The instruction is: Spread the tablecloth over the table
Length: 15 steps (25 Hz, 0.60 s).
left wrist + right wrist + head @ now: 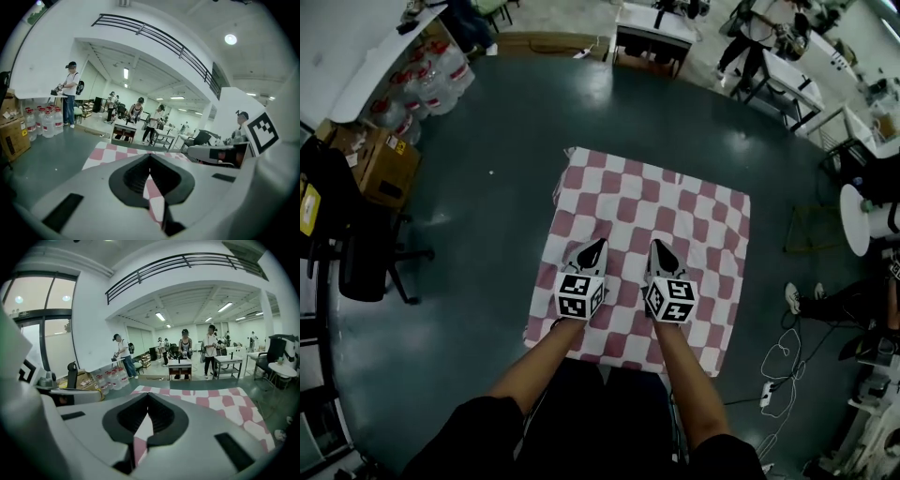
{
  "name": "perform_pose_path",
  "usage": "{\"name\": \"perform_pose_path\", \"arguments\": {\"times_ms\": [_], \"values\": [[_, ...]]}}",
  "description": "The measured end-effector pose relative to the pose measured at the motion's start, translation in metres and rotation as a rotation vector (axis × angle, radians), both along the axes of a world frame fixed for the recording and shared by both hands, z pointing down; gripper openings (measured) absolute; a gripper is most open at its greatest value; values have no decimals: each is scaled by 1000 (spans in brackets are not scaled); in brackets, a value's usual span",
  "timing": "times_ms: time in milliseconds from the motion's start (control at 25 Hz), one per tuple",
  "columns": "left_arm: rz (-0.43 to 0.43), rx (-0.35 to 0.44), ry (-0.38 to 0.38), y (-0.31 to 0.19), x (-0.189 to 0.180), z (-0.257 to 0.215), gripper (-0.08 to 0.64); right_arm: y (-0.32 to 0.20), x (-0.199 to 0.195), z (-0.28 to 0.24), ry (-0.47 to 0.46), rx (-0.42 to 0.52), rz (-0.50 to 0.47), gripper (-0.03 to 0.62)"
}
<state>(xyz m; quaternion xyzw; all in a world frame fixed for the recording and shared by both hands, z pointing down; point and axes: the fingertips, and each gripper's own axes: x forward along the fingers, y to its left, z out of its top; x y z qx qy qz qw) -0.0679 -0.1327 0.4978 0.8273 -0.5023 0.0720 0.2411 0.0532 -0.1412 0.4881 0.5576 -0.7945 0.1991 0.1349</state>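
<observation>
A red-and-white checked tablecloth (694,216) lies flat over the small square table and hangs over its edges. Both grippers hover above its near half, side by side and pointing away from me. My left gripper (598,247) is shut with nothing in it, and so is my right gripper (657,246). In the left gripper view the jaws of the left gripper (150,157) meet at the tips over the tablecloth (105,152). In the right gripper view the right gripper (148,395) is likewise shut and empty above the tablecloth (211,399).
Dark green floor surrounds the table. Water bottles (431,80) and cardboard boxes (384,164) stand at the left, beside a black chair (356,253). A white round stand (861,220) and floor cables (778,366) are at the right. Work tables (652,33) and people are beyond.
</observation>
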Motion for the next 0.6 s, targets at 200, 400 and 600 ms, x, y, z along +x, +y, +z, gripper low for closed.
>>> {"name": "perform_pose_path", "arguments": {"times_ms": [200, 400, 600], "values": [[42, 36, 25, 39, 27, -22, 11, 54, 12, -22, -13, 29, 14, 15], [83, 77, 1, 91, 41, -18, 11, 111, 27, -12, 10, 59, 1, 15], [54, 53, -44, 144, 40, 10, 11, 176, 60, 23, -46, -16, 33, 15]]}}
